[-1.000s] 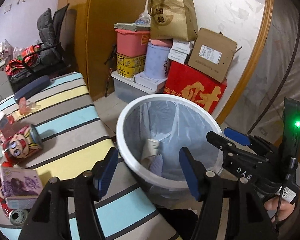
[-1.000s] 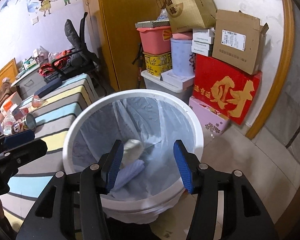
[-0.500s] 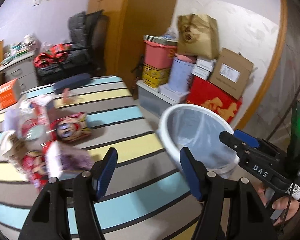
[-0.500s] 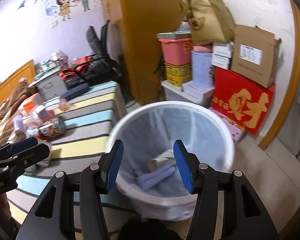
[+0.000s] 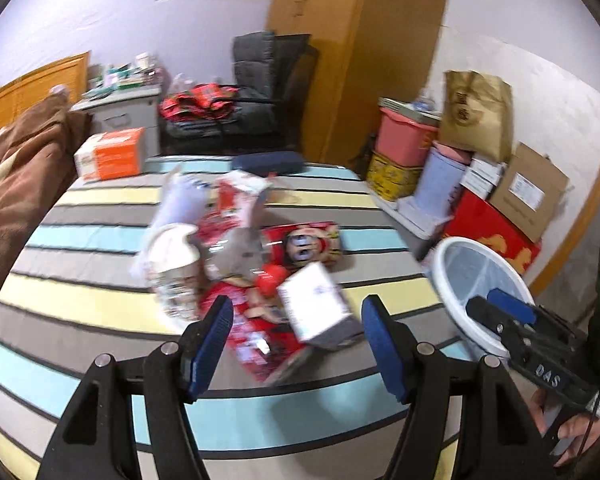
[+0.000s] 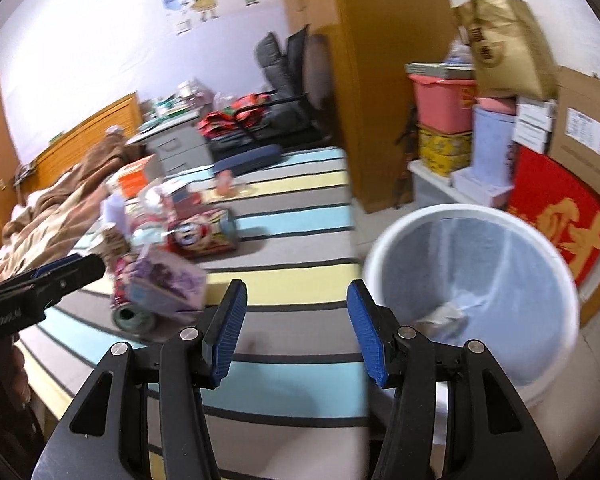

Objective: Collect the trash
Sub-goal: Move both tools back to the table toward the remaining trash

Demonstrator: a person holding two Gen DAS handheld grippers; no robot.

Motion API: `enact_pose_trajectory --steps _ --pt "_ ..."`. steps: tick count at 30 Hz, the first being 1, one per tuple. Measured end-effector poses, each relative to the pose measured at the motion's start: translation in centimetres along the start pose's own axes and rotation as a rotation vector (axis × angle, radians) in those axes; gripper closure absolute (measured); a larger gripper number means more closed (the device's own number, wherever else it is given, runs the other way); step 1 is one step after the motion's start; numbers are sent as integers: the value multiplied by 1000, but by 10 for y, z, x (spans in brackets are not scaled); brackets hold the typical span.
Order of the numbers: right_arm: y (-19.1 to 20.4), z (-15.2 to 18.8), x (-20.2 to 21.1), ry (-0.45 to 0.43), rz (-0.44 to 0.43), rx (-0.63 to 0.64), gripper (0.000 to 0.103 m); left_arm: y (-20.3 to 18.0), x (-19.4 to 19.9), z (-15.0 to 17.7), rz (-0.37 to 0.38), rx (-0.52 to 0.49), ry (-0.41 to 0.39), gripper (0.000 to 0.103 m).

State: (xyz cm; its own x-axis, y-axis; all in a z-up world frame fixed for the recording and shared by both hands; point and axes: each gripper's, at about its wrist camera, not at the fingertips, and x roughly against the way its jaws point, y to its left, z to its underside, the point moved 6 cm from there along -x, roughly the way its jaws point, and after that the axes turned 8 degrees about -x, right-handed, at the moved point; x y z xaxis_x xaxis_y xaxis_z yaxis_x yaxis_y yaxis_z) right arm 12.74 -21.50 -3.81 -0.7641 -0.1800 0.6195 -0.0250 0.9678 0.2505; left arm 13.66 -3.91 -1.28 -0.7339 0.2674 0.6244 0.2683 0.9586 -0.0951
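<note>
A pile of trash lies on the striped bed cover: a white and purple box, a red can with a cartoon face, a white cup and red wrappers. My left gripper hovers just short of the box; its jaws are opening and nothing is between the pads. The white lined bin stands on the floor at the right with crumpled trash inside. My right gripper hangs open and empty over the cover's edge, left of the bin. The purple box shows at its left.
Stacked boxes, a red carton and a pink tub line the wall behind the bin. A wooden wardrobe and a dark chair stand at the back. An orange box and a brown blanket are on the bed's far left.
Both grippers have swung left, away from the bin and over the striped cover. The bin slid to the right in both views, and the trash pile now sits before the left gripper.
</note>
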Motion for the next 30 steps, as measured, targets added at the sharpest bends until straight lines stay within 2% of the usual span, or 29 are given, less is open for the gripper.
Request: enact_pose_trajectory --steps 7,13,18,24,28,30 --pt "43 10 -18 42 -92 73 42 40 -1 11 -41 59 7 33" --pt "70 16 -33 78 -146 102 41 62 -10 13 -51 79 21 32" --pt "90 17 -37 71 -190 137 41 74 -20 11 -55 83 36 32" --pt "103 22 -49 92 -159 194 40 82 -33 5 -43 76 45 32" --pt "101 16 -57 100 -133 178 40 85 -42 3 -30 77 56 32" --pt "96 12 -62 96 -87 170 40 87 -47 2 -37 76 64 32"
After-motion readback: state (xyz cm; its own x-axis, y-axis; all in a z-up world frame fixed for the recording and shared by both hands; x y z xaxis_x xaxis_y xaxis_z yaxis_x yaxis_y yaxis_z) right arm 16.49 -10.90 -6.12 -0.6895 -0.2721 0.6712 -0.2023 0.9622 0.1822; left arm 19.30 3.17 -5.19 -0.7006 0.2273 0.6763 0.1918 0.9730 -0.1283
